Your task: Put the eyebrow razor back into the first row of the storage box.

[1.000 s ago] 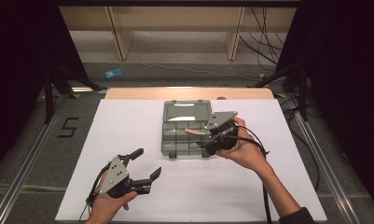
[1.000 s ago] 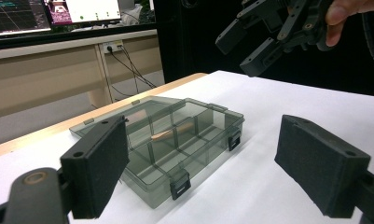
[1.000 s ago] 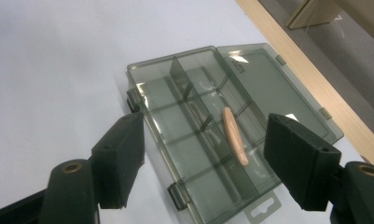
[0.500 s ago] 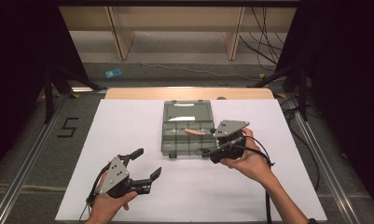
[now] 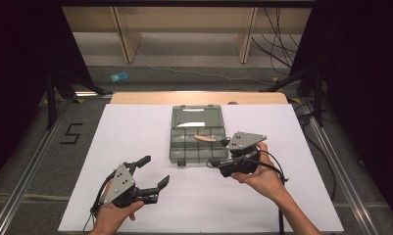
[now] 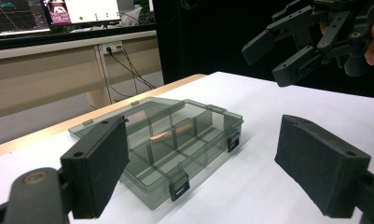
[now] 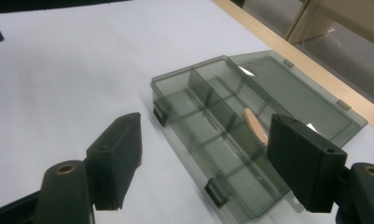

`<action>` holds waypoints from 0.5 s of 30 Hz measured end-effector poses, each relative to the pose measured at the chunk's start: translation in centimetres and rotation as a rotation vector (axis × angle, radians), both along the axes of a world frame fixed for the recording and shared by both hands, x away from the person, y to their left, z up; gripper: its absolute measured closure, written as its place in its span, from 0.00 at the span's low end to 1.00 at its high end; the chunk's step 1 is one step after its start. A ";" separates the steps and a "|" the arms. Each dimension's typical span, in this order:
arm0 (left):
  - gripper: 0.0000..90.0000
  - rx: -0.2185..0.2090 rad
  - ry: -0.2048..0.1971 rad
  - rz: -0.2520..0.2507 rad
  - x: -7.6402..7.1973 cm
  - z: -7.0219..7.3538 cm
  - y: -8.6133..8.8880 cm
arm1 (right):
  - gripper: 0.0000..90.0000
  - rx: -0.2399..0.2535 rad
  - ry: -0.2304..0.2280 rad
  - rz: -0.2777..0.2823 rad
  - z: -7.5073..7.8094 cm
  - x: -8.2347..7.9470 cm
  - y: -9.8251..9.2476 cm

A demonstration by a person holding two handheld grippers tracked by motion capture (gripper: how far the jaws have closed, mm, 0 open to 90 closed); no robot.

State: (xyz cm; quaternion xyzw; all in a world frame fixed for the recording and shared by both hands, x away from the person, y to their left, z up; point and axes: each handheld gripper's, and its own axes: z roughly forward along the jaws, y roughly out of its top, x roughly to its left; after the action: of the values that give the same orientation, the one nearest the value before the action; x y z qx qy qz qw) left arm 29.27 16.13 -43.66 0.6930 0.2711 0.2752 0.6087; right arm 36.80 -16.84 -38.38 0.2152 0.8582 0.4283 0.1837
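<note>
Organizer box (image 5: 198,135), lid open, on your white table (image 5: 135,127), tan stick (image 5: 207,138) inside, your right claw (image 5: 217,162) apart beside it, empty, left claw (image 5: 154,172) apart, empty.

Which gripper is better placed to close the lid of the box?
Probably the right gripper: it is open and empty, right beside the box at its near right corner. The left gripper, also open, is farther off on the white table.

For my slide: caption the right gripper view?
Open right gripper above an open compartment box holding a tan stick.
</note>
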 end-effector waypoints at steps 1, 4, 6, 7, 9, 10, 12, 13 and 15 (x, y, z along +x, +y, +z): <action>0.18 0.005 0.001 0.002 0.0 0.0 0.0 | 0.31 0.001 -0.005 0.004 0.0 0.0 0.0; 0.18 0.007 0.002 0.002 -0.1 0.0 0.0 | 0.31 0.007 -0.012 -0.006 -0.2 -0.2 -0.1; 0.18 0.007 0.003 0.002 -0.1 0.0 0.0 | 0.30 0.018 -0.012 -0.011 -0.2 -0.3 -0.3; 0.18 0.007 0.002 0.002 -0.1 0.0 0.0 | 0.31 0.025 -0.008 -0.013 -0.2 -0.4 -0.4; 0.18 -0.001 0.002 -0.002 0.0 0.0 0.0 | 0.31 0.027 -0.018 -0.020 -0.2 -0.5 -0.6; 0.18 0.009 0.006 0.001 -0.1 0.0 0.0 | 0.31 0.031 -0.023 -0.023 -0.2 -0.6 -0.6; 0.18 0.009 0.006 0.000 -0.1 0.0 0.0 | 0.30 0.042 -0.024 -0.029 -0.2 -0.8 -0.8; 0.18 0.009 0.006 -0.001 -0.1 0.0 0.0 | 0.30 0.048 -0.022 -0.028 -0.2 -0.8 -0.9; 0.18 0.011 0.006 -0.002 -0.1 0.0 0.0 | 0.30 0.060 -0.019 -0.036 -0.3 -0.9 -0.9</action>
State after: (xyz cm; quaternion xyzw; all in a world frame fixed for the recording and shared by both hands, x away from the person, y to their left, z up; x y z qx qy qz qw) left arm 29.18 16.10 -43.65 0.6973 0.2709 0.2740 0.6044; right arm 35.87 -17.79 -38.69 0.2318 0.8393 0.4525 0.1929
